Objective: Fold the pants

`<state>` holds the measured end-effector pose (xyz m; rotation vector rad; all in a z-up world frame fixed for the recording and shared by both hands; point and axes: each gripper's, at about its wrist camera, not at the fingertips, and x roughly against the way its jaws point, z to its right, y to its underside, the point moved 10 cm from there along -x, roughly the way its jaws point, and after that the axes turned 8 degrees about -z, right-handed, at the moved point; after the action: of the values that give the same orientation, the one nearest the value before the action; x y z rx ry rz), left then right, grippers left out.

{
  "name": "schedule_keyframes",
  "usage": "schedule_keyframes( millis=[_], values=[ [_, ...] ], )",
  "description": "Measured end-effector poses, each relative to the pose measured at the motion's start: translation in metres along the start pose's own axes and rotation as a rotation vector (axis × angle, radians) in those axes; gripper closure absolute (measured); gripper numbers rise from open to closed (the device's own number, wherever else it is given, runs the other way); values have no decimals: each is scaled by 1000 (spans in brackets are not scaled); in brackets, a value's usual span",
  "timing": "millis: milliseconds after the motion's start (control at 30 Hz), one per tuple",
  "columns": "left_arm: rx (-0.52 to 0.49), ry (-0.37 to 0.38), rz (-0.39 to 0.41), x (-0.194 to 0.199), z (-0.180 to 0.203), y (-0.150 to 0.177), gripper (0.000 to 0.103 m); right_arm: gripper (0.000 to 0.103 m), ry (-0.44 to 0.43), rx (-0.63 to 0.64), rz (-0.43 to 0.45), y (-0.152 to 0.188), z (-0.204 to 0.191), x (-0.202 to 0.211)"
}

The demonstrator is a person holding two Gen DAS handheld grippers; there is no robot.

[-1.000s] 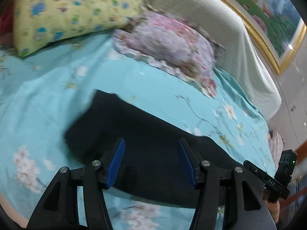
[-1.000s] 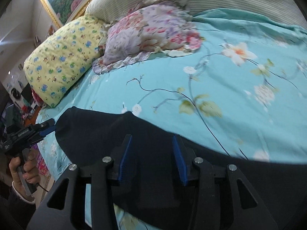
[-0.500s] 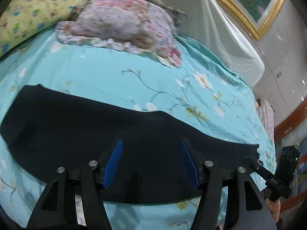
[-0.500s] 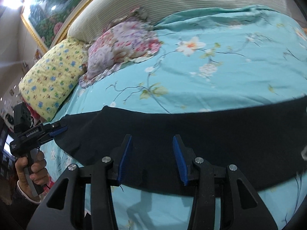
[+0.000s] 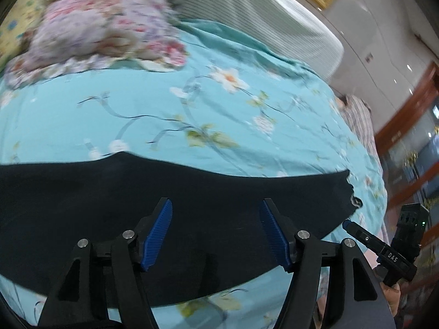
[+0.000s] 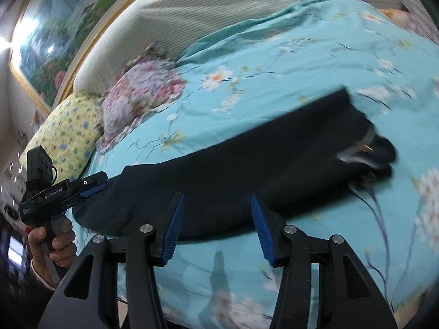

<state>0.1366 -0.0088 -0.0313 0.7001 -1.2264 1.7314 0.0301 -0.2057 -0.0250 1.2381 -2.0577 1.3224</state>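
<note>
Black pants (image 5: 115,205) lie flat as a long band across the turquoise flowered bedsheet (image 5: 219,104). In the right wrist view the pants (image 6: 247,170) run from lower left to upper right, with the waistband end and a small metal fastening at the right. My left gripper (image 5: 216,231) is open and empty, hovering over the middle of the pants. My right gripper (image 6: 216,226) is open and empty over the near edge of the pants. Each gripper shows in the other's view: the right one (image 5: 384,249) near the waist end, the left one (image 6: 63,192) at the leg end.
A pink floral pillow (image 5: 96,30) and a yellow patterned pillow (image 6: 68,126) lie at the head of the bed against a striped padded headboard (image 6: 219,5). A framed picture (image 6: 63,27) hangs above. The bed's edge lies right of the waist end.
Both grippers have swung to the right along the pants and drawn back. The pillows have slid left in the left view. The waistband end has come into the right view. Jaws stay open.
</note>
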Motion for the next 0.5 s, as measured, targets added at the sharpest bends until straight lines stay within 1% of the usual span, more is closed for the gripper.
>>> schedule_keyframes(
  millis=[133,233,367,500],
  values=[
    [-67,8,-34,-18,31,-4,35,52,16,-61,21,7,24,12],
    [-100,23,-53,-29,47,-7,33,51,27,-100,35,10,40,20],
    [-133,38,-89,-49,67,-11,33,44,41,-143,53,12,57,30],
    [-176,46,-128,-70,87,-13,33,40,53,-177,68,10,71,37]
  ],
)
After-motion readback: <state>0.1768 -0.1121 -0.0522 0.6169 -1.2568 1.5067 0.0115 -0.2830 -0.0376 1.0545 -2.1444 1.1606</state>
